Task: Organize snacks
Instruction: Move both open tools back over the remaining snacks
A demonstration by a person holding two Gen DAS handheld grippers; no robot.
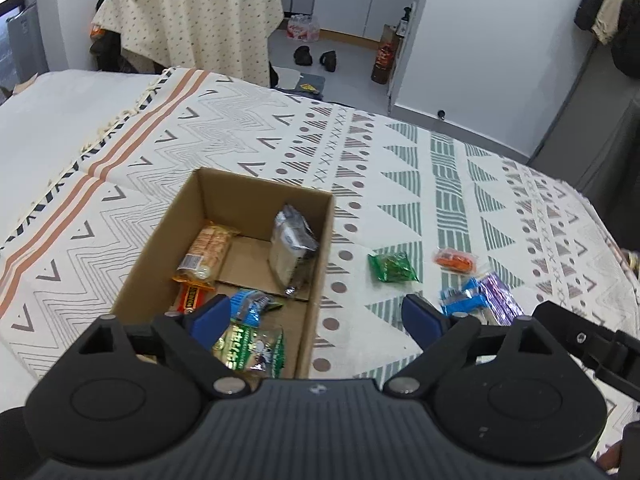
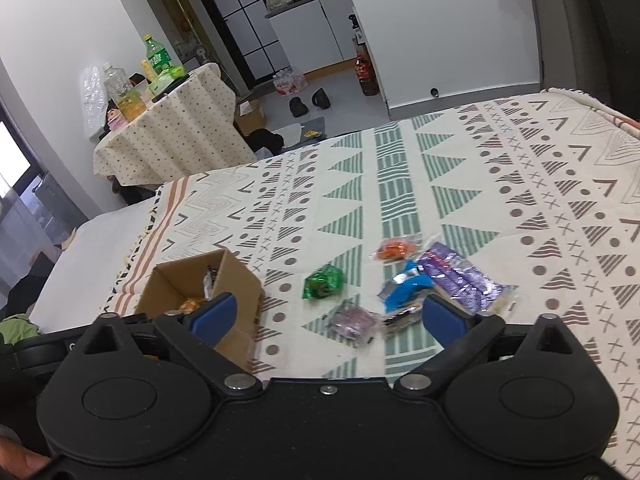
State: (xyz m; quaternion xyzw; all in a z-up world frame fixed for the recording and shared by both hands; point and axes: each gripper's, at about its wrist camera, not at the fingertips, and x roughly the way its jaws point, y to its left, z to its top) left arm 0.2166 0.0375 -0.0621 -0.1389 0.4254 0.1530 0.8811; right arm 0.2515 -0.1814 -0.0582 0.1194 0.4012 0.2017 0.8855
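Beside the blue packet (image 2: 406, 290), only right wrist shows grey wrapper (image 2: 354, 320)

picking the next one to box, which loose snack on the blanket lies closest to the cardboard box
The green packet. It lies alone on the blanket between the cardboard box and the rest; the orange packet, blue packet and purple packet all lie farther right.

Patterned bedspread (image 1: 400, 152) covered bed ahead of tongs, plain white sheet (image 1: 60, 120) to its left. Beyond bed, far ahead-left, stood round table under dotted cream cloth (image 2: 168, 136), bottles on top. Grey floor (image 1: 344, 52) farther ahead carried pair of dark shoes (image 2: 310, 102). White wall (image 1: 500, 40) ahead-right; white cabinets (image 2: 312, 36) at back. Bright window (image 2: 12, 156) at far left.
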